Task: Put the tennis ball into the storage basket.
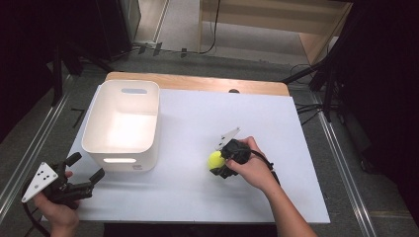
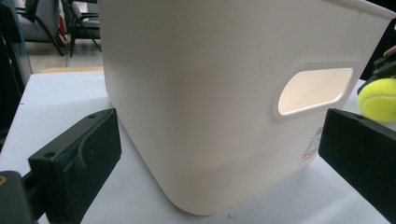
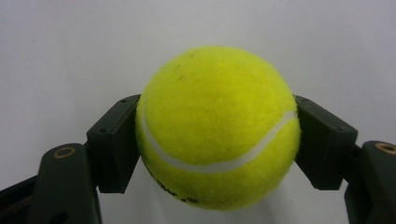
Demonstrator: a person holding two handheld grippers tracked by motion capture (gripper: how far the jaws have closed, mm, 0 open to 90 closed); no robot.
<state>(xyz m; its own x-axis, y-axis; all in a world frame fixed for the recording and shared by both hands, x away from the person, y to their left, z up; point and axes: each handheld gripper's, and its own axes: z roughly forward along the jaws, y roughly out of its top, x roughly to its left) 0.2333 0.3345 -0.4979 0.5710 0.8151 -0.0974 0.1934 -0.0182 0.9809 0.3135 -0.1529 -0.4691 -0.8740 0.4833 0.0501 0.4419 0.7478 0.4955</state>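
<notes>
A yellow tennis ball (image 1: pixel 215 159) lies right of the table's middle, and my right gripper (image 1: pixel 219 163) is shut on it. In the right gripper view both black pads press the sides of the tennis ball (image 3: pixel 217 126) over the white tabletop. A white plastic bin (image 1: pixel 123 123) with handle slots stands at the left of the table. My left gripper (image 1: pixel 88 167) is held open near the front left corner, just in front of the bin. In the left gripper view the bin wall (image 2: pixel 210 107) rises close ahead between the spread jaws, with the ball (image 2: pixel 379 99) at the far right.
The white table (image 1: pixel 197 192) has a wooden strip along its far edge. Metal rails run on the floor at both sides. Cables and dark stands lie beyond the far edge, and a wooden frame stands farther back.
</notes>
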